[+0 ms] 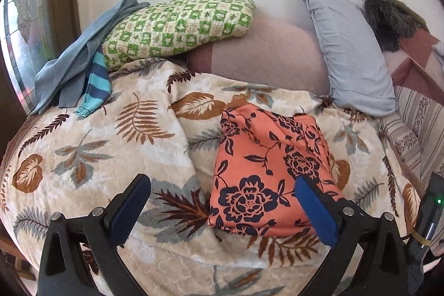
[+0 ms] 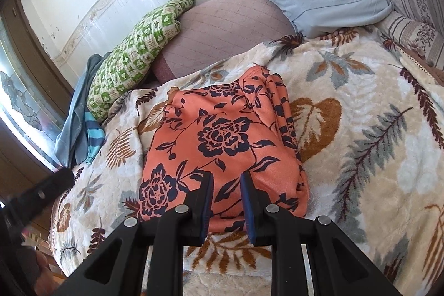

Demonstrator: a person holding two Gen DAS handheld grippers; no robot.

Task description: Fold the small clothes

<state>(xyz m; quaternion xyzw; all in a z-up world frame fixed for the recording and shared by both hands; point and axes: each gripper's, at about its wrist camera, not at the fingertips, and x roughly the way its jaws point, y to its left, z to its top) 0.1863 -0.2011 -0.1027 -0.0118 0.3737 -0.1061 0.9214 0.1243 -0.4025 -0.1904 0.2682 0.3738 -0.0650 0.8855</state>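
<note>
- orange floral-print fabric garment with navy flowers (image 2: pixel 222 146) lies folded into a compact, roughly rectangular bundle on the cream plush leaf-pattern blanket (image 2: pixel 360 129); layered edges show along its side away from the window, so this piece looks done or close to done.
- landmark = that orange garment; everything below is placed against it.
- right gripper (image 2: pixel 227 185) sits at the garment's near edge, jaws narrowed to a small gap. cloth shows through the gap, but no fold visibly rises between the pads, so i read it as not gripping.
- left gripper (image 1: pixel 222 196) hovers above the garment's near edge on the window side, jaws spread wide, nothing between them; one blue pad overlaps the bundle in view, contact cannot be told.
- left to do, as a judgement: a loose grey-blue cloth (image 1: pixel 83 52) and a teal-and-navy striped small garment (image 1: pixel 95 82) lie crumpled well beyond the orange garment, toward the window; both look unfolded, so at least 2 pieces remain.
- green-and-cream checked quilted pillow (image 1: pixel 180 24) is behind the orange garment, touching those 2 loose pieces; pale blue-grey pillow (image 1: pixel 352 52) is behind it on the other side; neither looks like part of the task.
- writing: no brand, label or readable text on anything; only a small green light on a dark device (image 1: pixel 439 201) beside the orange garment's far-from-window side.
</note>
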